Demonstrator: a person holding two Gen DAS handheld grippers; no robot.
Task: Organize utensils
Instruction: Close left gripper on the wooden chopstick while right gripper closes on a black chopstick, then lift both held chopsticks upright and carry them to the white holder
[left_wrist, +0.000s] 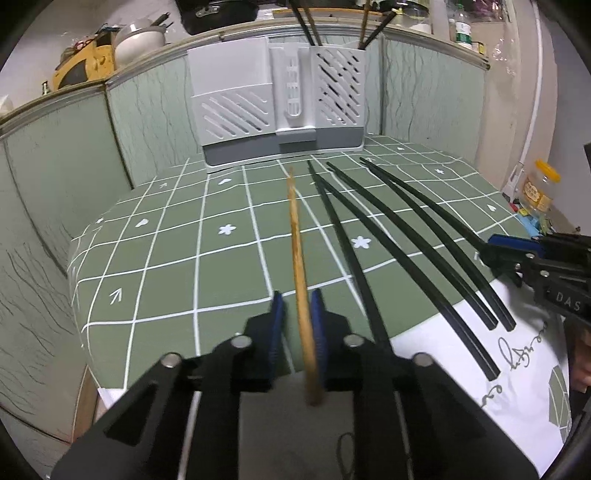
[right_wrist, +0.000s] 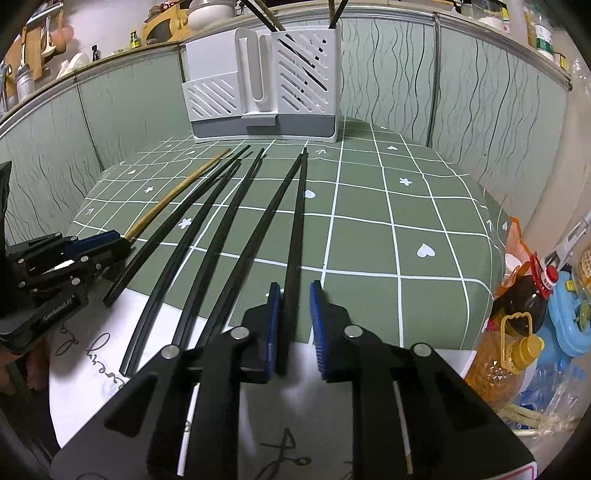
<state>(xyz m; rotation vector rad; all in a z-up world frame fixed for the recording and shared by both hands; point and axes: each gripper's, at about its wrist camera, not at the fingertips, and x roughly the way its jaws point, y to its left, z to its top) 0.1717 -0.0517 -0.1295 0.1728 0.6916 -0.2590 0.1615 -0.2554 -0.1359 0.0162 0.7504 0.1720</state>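
Left claw (left_wrist: 297, 321) loosely straddles a wooden chopstick (left_wrist: 297, 236), right claw (right_wrist: 295, 317) half-open around black chopsticks (right_wrist: 293, 221); holder (right_wrist: 264, 88) contains several chopsticks.

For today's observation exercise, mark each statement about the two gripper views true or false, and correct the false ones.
1. The left gripper has a wooden chopstick between its fingers. True.
2. The white utensil holder lies tipped over. False: it stands upright at the back of the table.
3. Black chopsticks lie on the green checked tablecloth. True.
4. The holder's tall slotted compartment is empty. False: chopsticks already stand in it.
5. The right gripper straddles a black chopstick. True.
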